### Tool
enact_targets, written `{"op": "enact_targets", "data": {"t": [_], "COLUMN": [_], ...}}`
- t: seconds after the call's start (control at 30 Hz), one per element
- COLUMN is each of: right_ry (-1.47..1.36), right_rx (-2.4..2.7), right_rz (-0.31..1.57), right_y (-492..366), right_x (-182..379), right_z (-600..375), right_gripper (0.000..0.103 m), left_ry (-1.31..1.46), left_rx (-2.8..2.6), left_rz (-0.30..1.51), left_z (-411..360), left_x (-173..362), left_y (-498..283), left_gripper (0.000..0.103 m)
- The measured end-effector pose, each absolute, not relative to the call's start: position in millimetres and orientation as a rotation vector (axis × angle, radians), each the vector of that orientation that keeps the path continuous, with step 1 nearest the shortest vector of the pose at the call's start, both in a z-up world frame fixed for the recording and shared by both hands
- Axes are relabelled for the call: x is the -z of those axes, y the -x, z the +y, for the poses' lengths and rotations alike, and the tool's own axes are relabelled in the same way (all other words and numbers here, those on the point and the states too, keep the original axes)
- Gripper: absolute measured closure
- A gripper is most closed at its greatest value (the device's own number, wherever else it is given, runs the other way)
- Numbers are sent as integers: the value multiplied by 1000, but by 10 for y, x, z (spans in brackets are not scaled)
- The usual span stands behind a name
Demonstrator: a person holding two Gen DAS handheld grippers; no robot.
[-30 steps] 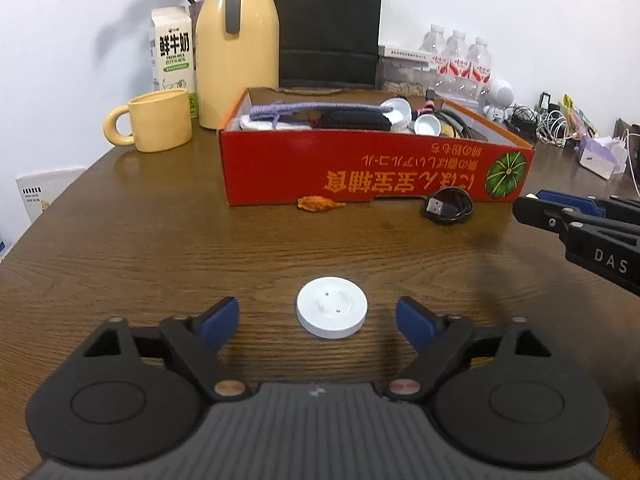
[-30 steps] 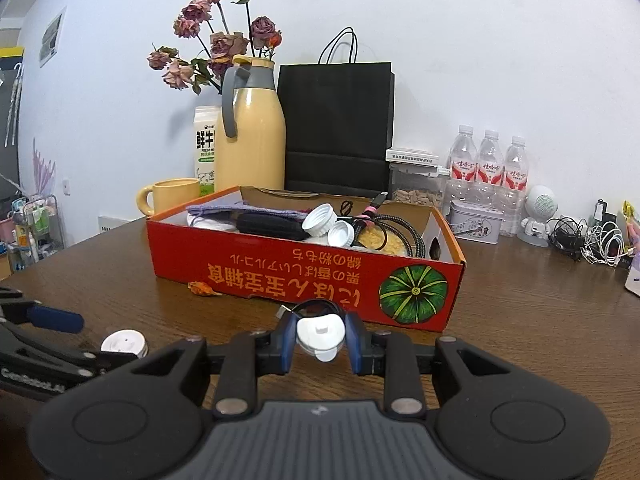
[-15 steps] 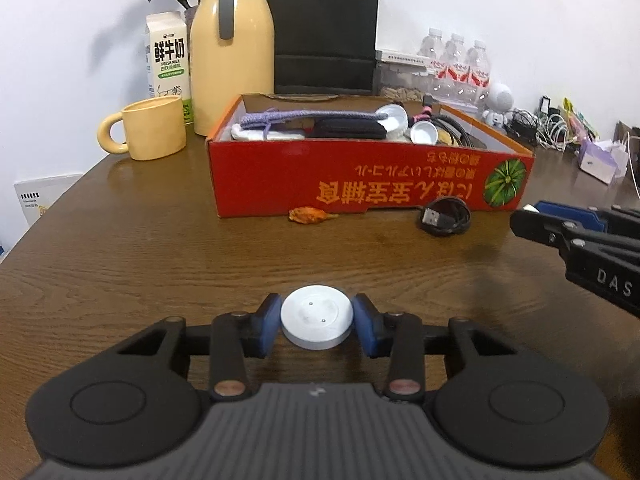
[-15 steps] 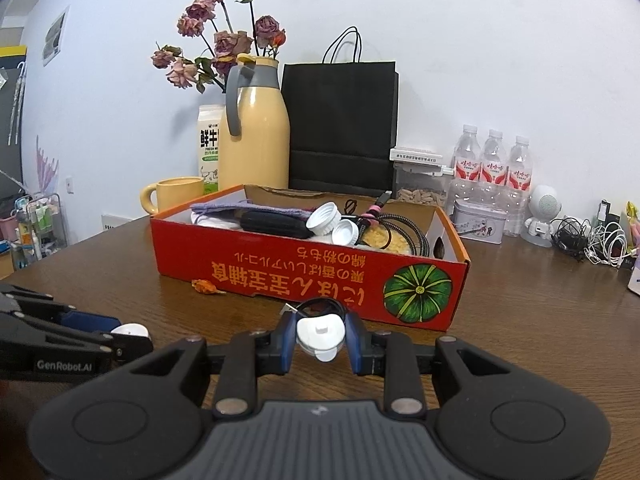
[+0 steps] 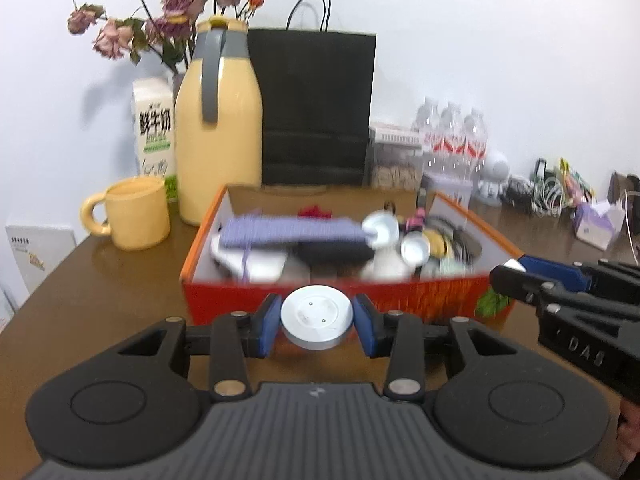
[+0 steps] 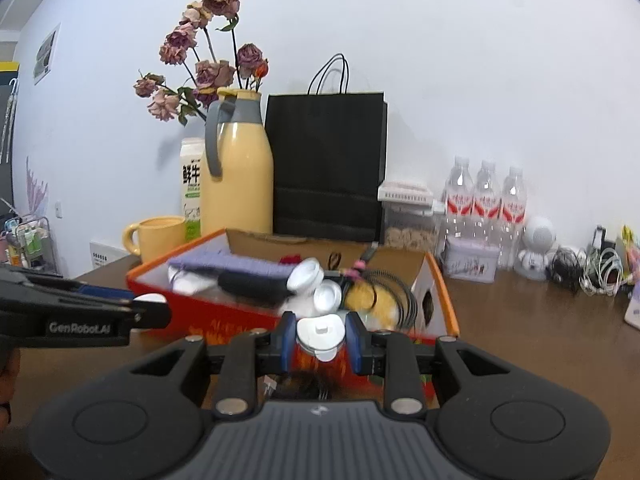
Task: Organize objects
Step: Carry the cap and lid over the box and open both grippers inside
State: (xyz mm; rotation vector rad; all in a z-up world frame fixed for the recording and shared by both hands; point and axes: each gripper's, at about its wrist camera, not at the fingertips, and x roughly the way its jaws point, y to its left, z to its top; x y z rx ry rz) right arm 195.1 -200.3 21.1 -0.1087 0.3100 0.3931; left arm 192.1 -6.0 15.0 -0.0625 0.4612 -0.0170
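a: what do you have in each gripper?

b: my left gripper (image 5: 317, 324) is clamped on a flat white disc (image 5: 317, 317), held above the worktop (image 5: 120, 280) just in front of the red box (image 5: 400, 300). my right gripper (image 6: 320, 338) is clamped on a small white cap (image 6: 320, 332).

a: and where is the box?

b: it sits on the worktop ahead of both grippers, already crowded: a purple cloth (image 5: 288, 232), white lids and a coiled black cable (image 6: 396, 296) lie inside. a yellow mug (image 5: 134, 214) and a yellow jug (image 5: 220, 120) stand behind it.
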Motion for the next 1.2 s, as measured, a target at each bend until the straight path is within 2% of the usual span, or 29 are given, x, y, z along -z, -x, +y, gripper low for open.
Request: {"op": "enact_targets", "data": {"t": [0.33,0.67,1.07,1.1,1.17,1.2], "right_ry": [112,66,67,70,70,64], "right_rx": [-367,-357,-384,-387,-387,-389], "right_rz": [277,341,396,398,396,393], "right_y": [-2558,-3261,-3371,-3361,-3343,-3331], "right_x": [-441,-297,-139,-136,-145,-153], "right_z": [-1875,-1858,-1898,-1893,-1895,-1907], "right_gripper": [78,78,78,78,77,74], "left_ry": [79,114,87,86,83,84], "left_rx": [26,12,3,3,0,-3], "left_rz": [399,409,442,437,421,411], "left_z": [-63,-18,34,32,33,33], "left_x": [-389,-329,-165,-163,-166,-170], "left_y": [-2523,-3113,-3292,-3279,-3247,-3232], "left_gripper": [63,63,63,60,44,30]}}
